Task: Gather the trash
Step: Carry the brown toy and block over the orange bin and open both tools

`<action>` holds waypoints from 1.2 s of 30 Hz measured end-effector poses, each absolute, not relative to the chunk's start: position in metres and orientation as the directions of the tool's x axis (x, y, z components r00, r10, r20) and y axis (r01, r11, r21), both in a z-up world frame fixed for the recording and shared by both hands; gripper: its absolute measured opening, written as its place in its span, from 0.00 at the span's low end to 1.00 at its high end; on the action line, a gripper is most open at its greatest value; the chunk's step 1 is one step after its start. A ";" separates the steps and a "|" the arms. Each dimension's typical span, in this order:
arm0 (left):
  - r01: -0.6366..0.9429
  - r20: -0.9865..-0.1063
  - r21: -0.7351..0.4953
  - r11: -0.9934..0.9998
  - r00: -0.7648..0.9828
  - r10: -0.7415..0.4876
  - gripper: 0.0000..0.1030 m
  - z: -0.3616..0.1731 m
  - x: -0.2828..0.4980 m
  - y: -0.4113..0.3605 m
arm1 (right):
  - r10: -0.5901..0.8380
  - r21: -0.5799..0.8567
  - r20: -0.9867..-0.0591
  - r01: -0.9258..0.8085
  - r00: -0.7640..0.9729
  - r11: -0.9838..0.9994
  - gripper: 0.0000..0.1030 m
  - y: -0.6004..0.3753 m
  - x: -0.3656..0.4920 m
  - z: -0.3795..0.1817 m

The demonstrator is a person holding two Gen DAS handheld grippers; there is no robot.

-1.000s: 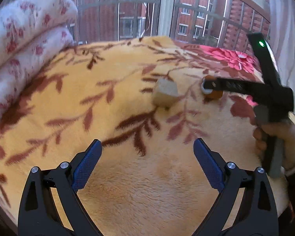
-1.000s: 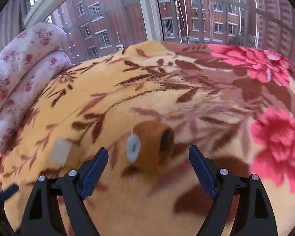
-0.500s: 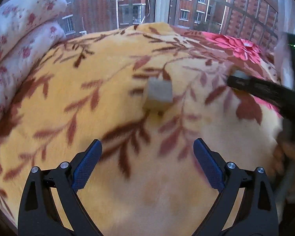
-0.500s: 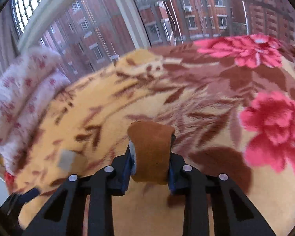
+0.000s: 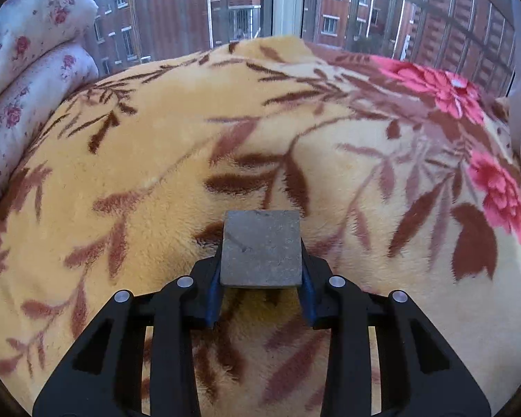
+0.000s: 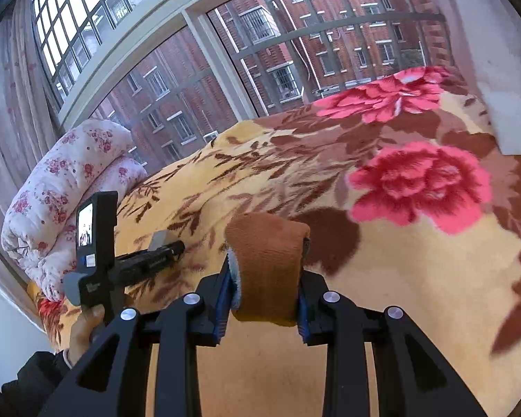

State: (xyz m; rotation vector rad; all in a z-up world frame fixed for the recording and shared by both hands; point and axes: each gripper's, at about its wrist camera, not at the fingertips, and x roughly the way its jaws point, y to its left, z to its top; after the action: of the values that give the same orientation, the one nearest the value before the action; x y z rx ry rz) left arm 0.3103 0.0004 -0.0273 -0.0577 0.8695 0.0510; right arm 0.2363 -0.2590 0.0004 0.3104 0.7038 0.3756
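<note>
A plush yellow blanket (image 5: 163, 160) printed with brown leaves and pink flowers covers the bed and fills most of both views; it carries everything here. Beyond its far edge stands a large barred window (image 6: 198, 80) with red-brick buildings outside. At the blanket's far left corner lies a folded white quilt (image 6: 62, 187) with small pink roses, stacked in two rolls. A pale curtain (image 6: 496, 55) hangs at the far right edge. In the right wrist view, a hand (image 6: 81, 330) in a dark sleeve at the lower left holds the handle of the left gripper (image 5: 260, 276), whose small screen faces the camera. The right gripper (image 6: 264, 299) is clenched on a rust-brown roll of soft fabric (image 6: 265, 264), which stands upright between the blue pads, with a pale blue rim showing on its left side; the roll appears lifted clear of the blanket, over its near middle. In the left wrist view, the left gripper's jaws are closing on a flat grey-brown square block (image 5: 260, 248), its speckled face turned to the camera and both blue pads pressed against its sides. That block sits over the blanket's near central part, left of the roll.
</note>
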 end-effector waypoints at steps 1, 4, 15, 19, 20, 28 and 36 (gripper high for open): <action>-0.066 -0.759 -0.047 0.997 0.652 0.008 0.33 -0.025 0.307 0.002 | 0.439 0.403 -0.566 -0.230 0.698 0.886 0.29 -0.259 0.232 0.001; -0.052 -0.727 -0.080 0.995 0.686 -0.023 0.33 -0.012 0.289 0.005 | 0.445 0.405 -0.562 -0.237 0.697 0.883 0.29 -0.261 0.216 0.005; 0.073 -0.670 -0.080 0.994 0.734 -0.108 0.33 0.037 0.142 -0.021 | 0.452 0.310 -0.592 -0.330 0.667 0.892 0.30 -0.250 0.119 0.023; 0.123 -0.674 -0.066 0.990 0.726 -0.135 0.33 0.035 0.076 -0.032 | 0.455 0.275 -0.615 -0.365 0.644 0.889 0.30 -0.249 0.069 0.022; 0.137 -0.679 -0.068 0.988 0.720 -0.147 0.33 0.032 0.062 -0.034 | 0.457 0.272 -0.620 -0.371 0.638 0.888 0.30 -0.248 0.059 0.021; 0.233 -0.750 -0.046 0.971 0.634 -0.188 0.33 -0.016 -0.015 -0.053 | 0.443 0.259 -0.716 -0.385 0.539 0.886 0.30 -0.246 -0.016 -0.017; 0.269 -0.871 -0.088 0.959 0.447 -0.205 0.33 -0.095 -0.025 -0.063 | 0.399 0.255 -0.828 -0.368 0.394 0.894 0.30 -0.239 -0.039 -0.081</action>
State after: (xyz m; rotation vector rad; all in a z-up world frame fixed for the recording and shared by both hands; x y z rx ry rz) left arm -0.0245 -0.0629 -0.0953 0.0658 1.0679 -0.2936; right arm -0.0392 -0.2390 -0.0814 0.0320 1.0596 0.4865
